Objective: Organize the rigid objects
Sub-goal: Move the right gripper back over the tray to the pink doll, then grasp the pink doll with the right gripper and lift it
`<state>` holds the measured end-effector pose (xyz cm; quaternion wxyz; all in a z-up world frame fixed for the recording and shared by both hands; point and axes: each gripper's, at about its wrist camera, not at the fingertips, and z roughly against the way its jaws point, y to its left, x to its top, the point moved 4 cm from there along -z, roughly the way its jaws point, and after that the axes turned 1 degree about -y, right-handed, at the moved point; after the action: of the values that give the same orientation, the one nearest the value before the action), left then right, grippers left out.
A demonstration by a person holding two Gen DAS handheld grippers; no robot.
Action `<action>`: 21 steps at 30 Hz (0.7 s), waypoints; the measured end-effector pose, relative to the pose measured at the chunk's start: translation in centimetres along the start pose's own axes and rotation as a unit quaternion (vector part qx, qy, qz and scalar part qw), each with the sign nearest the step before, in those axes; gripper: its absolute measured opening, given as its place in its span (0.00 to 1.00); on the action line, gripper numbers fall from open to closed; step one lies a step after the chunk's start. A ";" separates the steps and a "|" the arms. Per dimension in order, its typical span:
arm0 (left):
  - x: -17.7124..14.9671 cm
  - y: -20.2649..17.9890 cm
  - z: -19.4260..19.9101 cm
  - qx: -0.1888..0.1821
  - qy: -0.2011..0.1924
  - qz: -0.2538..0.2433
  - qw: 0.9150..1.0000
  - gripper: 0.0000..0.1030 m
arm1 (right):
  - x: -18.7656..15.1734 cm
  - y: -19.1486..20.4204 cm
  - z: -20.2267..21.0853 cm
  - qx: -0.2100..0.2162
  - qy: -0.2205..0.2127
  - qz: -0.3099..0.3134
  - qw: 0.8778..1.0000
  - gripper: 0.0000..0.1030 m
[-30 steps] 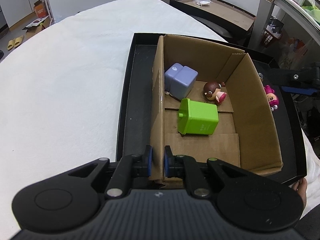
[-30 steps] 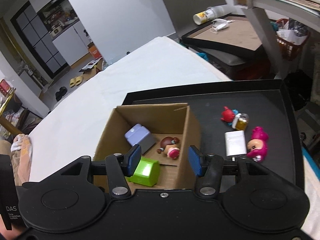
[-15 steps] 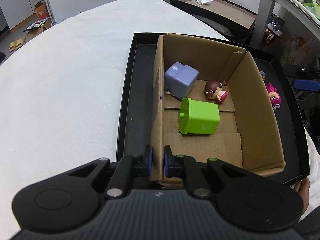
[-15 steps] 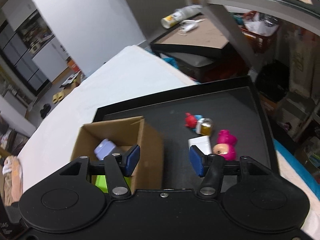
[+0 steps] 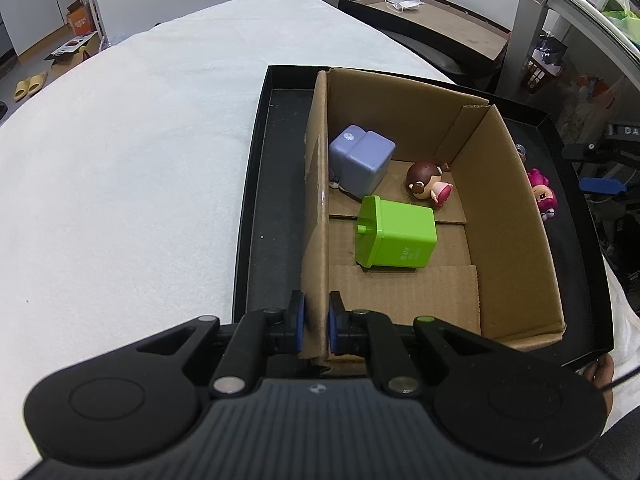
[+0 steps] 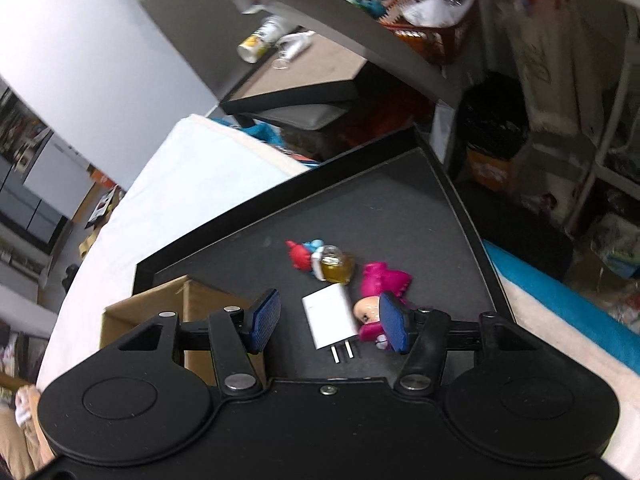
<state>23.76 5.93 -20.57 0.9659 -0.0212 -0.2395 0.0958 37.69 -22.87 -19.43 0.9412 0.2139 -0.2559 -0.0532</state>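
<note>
A black tray (image 5: pixel 256 184) lies on a white-covered surface (image 5: pixel 120 160), and a cardboard box (image 5: pixel 504 216) stands in the tray's left part; inside the box lie a lilac block (image 5: pixel 362 160) at the far left, a brown-haired figurine (image 5: pixel 428 184) to its right, and a green bin-shaped toy (image 5: pixel 394 232) on its side just near of both. On the bare tray floor right of the box, in the right wrist view, a white plug adapter (image 6: pixel 330 316) lies with its 2 prongs pointing near; a pink-haired figurine (image 6: pixel 378 300) touches its right edge, and a red and blue toy (image 6: pixel 304 254) and a small amber jar (image 6: pixel 336 268) sit just beyond, touching each other. Past the tray, another dark tray holds a tipped bottle (image 6: pixel 256 42) and a face mask (image 6: pixel 294 42).

From the left wrist view the box's right wall hides most of the pink-haired figurine (image 5: pixel 542 196) and all of the adapter; the right wrist view is blurred, and its body cuts off the near part of the box (image 6: pixel 160 312).

The left hand-held gripper (image 5: pixel 316 328) is closed tight on the box's left wall at the near corner, 1 pad on each face of the cardboard; the right hand-held gripper (image 6: pixel 326 322) is spread wide and holds nothing, hanging over the adapter, its right pad in front of the pink-haired figurine's face.
</note>
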 end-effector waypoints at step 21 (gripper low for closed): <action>0.0 0.2 -0.2 -0.006 0.000 0.002 1.000 0.10 | -1.3 -1.3 -5.5 -0.067 0.016 0.007 0.998 0.53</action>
<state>23.78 6.13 -20.77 0.9655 -0.0279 -0.2401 0.0964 39.33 -21.72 -24.88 0.9578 0.1490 -0.2383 -0.0601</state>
